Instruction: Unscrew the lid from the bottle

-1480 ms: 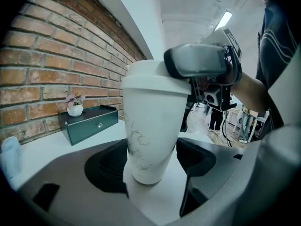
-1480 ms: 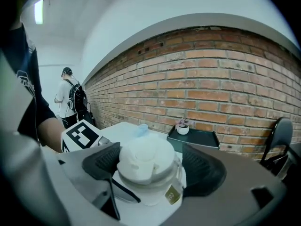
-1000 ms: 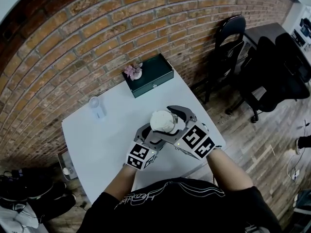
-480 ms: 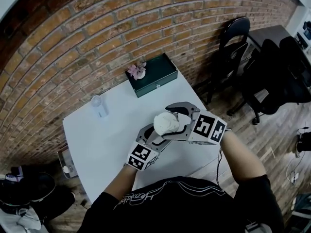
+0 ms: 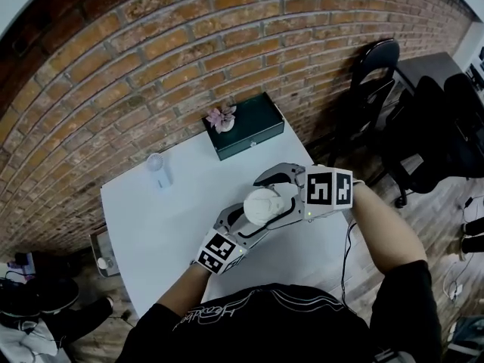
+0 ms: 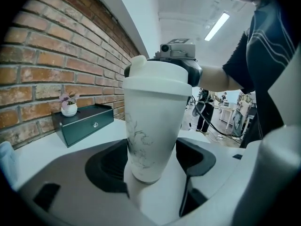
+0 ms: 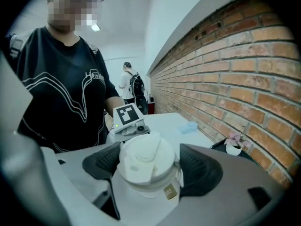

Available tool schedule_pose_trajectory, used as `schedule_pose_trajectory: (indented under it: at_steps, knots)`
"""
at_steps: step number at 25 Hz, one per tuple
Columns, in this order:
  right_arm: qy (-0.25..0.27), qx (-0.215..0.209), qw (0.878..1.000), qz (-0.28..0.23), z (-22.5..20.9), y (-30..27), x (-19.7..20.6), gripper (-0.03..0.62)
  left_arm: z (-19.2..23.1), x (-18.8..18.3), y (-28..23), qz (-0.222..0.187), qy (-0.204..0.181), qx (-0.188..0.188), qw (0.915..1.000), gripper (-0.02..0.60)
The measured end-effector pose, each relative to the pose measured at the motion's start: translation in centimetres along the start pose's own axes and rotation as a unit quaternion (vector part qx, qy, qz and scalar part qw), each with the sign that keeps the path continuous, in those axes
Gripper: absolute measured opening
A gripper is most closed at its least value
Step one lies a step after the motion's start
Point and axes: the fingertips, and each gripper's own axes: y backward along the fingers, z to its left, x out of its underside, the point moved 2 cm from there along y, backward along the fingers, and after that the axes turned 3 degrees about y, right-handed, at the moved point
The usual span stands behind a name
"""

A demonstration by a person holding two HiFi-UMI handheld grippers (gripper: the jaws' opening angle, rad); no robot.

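Note:
A white bottle (image 5: 257, 212) with a faint line drawing on its side is held above the white table (image 5: 151, 218). My left gripper (image 5: 243, 225) is shut on the bottle's lower body (image 6: 153, 126), one dark pad on each side. The white flip-top lid (image 7: 146, 161) sits on the bottle's top. My right gripper (image 5: 278, 193) is shut on the lid from the right, its pads (image 7: 200, 168) pressing both sides of it. In the left gripper view, the right gripper (image 6: 176, 51) shows behind the lid (image 6: 157, 76).
A dark green box (image 5: 253, 121) with a small flower pot (image 5: 221, 117) stands at the table's far edge against the brick wall. A small pale blue object (image 5: 157, 169) lies at the far left. Black chairs (image 5: 370, 74) stand to the right of the table.
The right gripper has turned round the lid, its marker cube swinging from the lower right up to the right side. The left gripper still holds the bottle in the same spot.

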Motion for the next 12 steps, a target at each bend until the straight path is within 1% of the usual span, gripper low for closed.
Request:
schedule_pose_trajectory:
  at_steps: [3, 6, 9, 12]
  knots:
    - [0.016, -0.027, 0.999, 0.012, -0.05, -0.05, -0.10, 0.387, 0.11, -0.07, -0.05, 0.000, -0.002, 0.003, 1.0000, 0.339]
    - [0.018, -0.039, 0.999, 0.018, -0.17, -0.16, -0.15, 0.388, 0.13, -0.02, -0.03, 0.001, 0.000, 0.003, 1.0000, 0.339]
    - [0.012, -0.035, 0.999, 0.016, -0.10, -0.14, -0.09, 0.390, 0.11, 0.01, -0.05, 0.000, 0.001, 0.004, 1.0000, 0.339]
    - [0.010, -0.014, 1.000, 0.014, -0.11, -0.06, -0.13, 0.393, 0.18, 0.16, -0.03, 0.005, 0.000, 0.006, 1.0000, 0.339]
